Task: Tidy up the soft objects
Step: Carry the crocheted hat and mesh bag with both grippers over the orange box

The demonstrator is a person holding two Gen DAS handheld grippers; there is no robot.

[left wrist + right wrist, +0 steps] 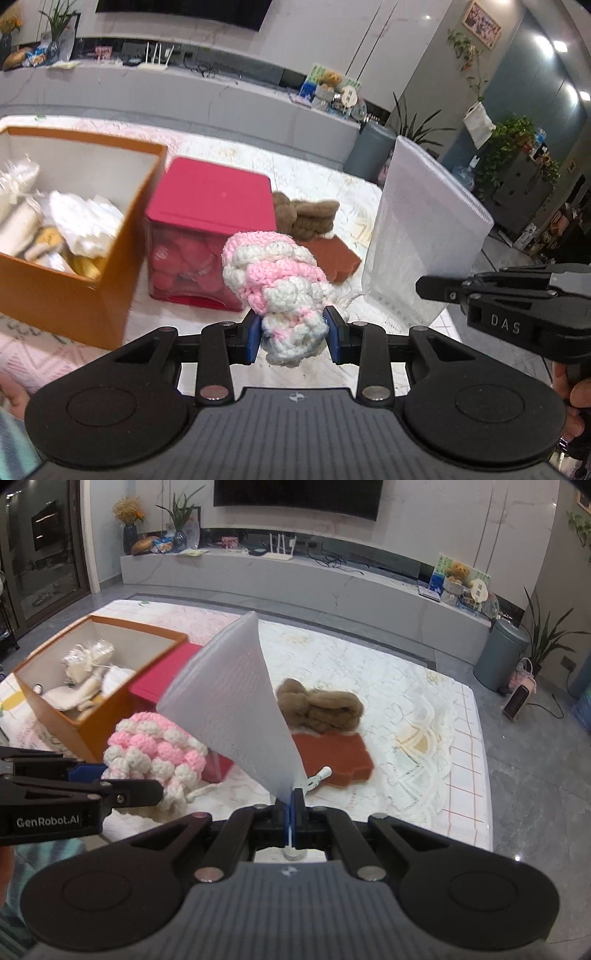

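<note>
wall: dark TV [296, 496] mounted top centre | below: long grey marble console [280, 574] | floor: grey tiles [535, 775] | right: grey bin [501, 653], potted plant [546, 635]

1. We count two boxes on the table: one orange box [99, 716], open and filled with pale soft things we cannot count, and one red box [210, 236] with a lid.
2. We count one pink-and-white crocheted piece [280, 291].
3. We count one white mesh bag [236, 709].
4. We count one brown fuzzy bundle [321, 705]; whether it is a single item or several, we cannot tell.
5. We count one rust-red flat pad [332, 760].
6. We count two pairs of tongs: the left tongs [293, 334] and the right tongs [291, 812].
7. We count one table [424, 738].
</note>
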